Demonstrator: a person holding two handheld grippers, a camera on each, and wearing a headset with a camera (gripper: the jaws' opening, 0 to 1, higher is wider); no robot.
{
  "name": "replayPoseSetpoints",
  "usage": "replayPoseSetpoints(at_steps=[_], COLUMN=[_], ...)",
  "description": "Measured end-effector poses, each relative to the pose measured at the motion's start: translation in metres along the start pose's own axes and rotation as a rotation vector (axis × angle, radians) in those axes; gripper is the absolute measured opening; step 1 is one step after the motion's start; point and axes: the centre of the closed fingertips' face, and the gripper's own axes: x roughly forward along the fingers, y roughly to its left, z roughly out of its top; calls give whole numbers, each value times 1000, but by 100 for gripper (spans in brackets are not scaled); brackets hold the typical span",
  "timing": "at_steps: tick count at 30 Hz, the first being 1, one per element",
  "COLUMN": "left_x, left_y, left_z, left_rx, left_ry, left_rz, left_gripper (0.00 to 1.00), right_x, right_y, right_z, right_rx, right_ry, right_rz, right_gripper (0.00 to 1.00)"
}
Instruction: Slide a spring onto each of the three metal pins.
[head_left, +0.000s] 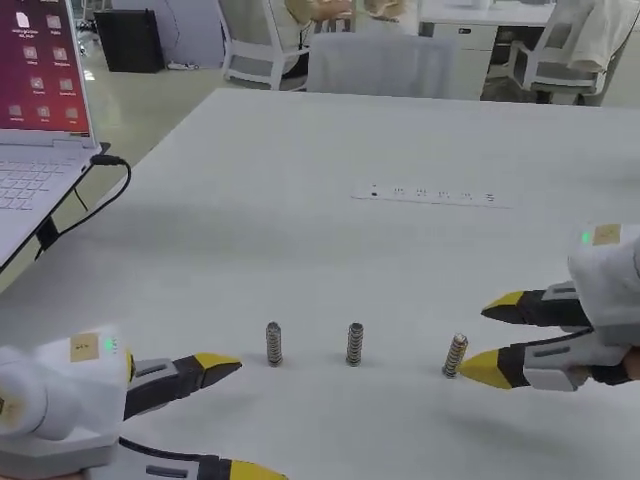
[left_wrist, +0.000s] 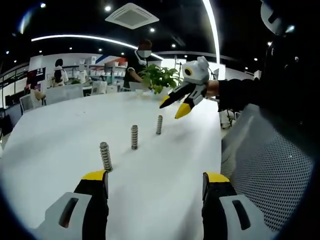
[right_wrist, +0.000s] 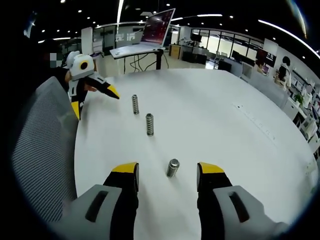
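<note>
Three grey coiled metal springs (head_left: 355, 344) stand on end in a row on the white table (head_left: 300, 200), long axes upright, though the rightmost spring (head_left: 456, 355) leans its top slightly toward the right gripper (head_left: 476, 340). That white, yellow-tipped tool and the matching left gripper (head_left: 257, 418) lie low and level at opposite ends of the row, pointing inward, jaws apart and holding nothing. Marks on the pale strip (head_left: 430, 194) farther back are too small to read.
</note>
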Motion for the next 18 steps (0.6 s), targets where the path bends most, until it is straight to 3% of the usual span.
replayPoseSetpoints(at_steps=[18], left_x=[-1], left_y=[1], left_z=[6], left_rx=[-25], left_ry=[-33], left_rz=[20], left_gripper=[74], right_x=[-1], right_y=[26], right_z=[-14], right_rx=[35], right_ry=[-56], right_rz=[12], right_gripper=[48])
